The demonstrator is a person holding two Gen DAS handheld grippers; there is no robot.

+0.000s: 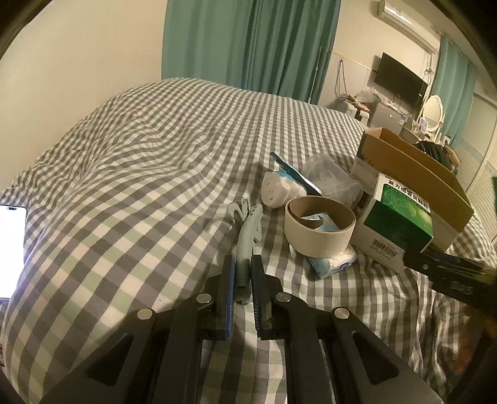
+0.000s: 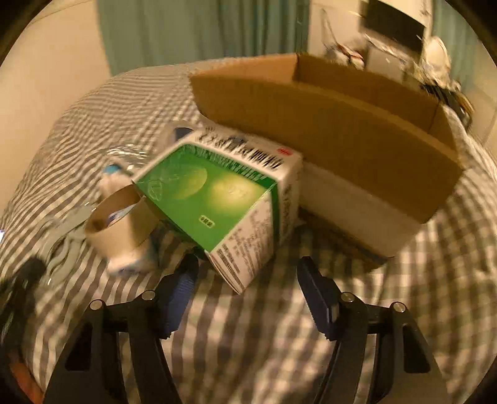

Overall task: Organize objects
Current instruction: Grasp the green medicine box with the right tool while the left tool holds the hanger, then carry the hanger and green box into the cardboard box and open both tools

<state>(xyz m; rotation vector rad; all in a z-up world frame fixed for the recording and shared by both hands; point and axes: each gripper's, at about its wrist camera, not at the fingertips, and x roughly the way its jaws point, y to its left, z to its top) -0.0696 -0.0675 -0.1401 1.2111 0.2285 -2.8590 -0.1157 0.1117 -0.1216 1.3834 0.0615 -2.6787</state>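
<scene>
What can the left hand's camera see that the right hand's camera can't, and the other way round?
Only the left camera shows the left gripper shut on a grey cable, a white plug and a lit phone screen. Only the right camera shows the right gripper open just short of the green box, nothing held. Both show the green box, the tape roll, the cardboard box and the checked bedspread.

Teal curtains (image 1: 248, 40), wall-mounted television (image 1: 400, 81), oval mirror (image 1: 433, 108), air conditioner (image 1: 403, 23), perhaps a lit phone (image 1: 11, 248)
</scene>
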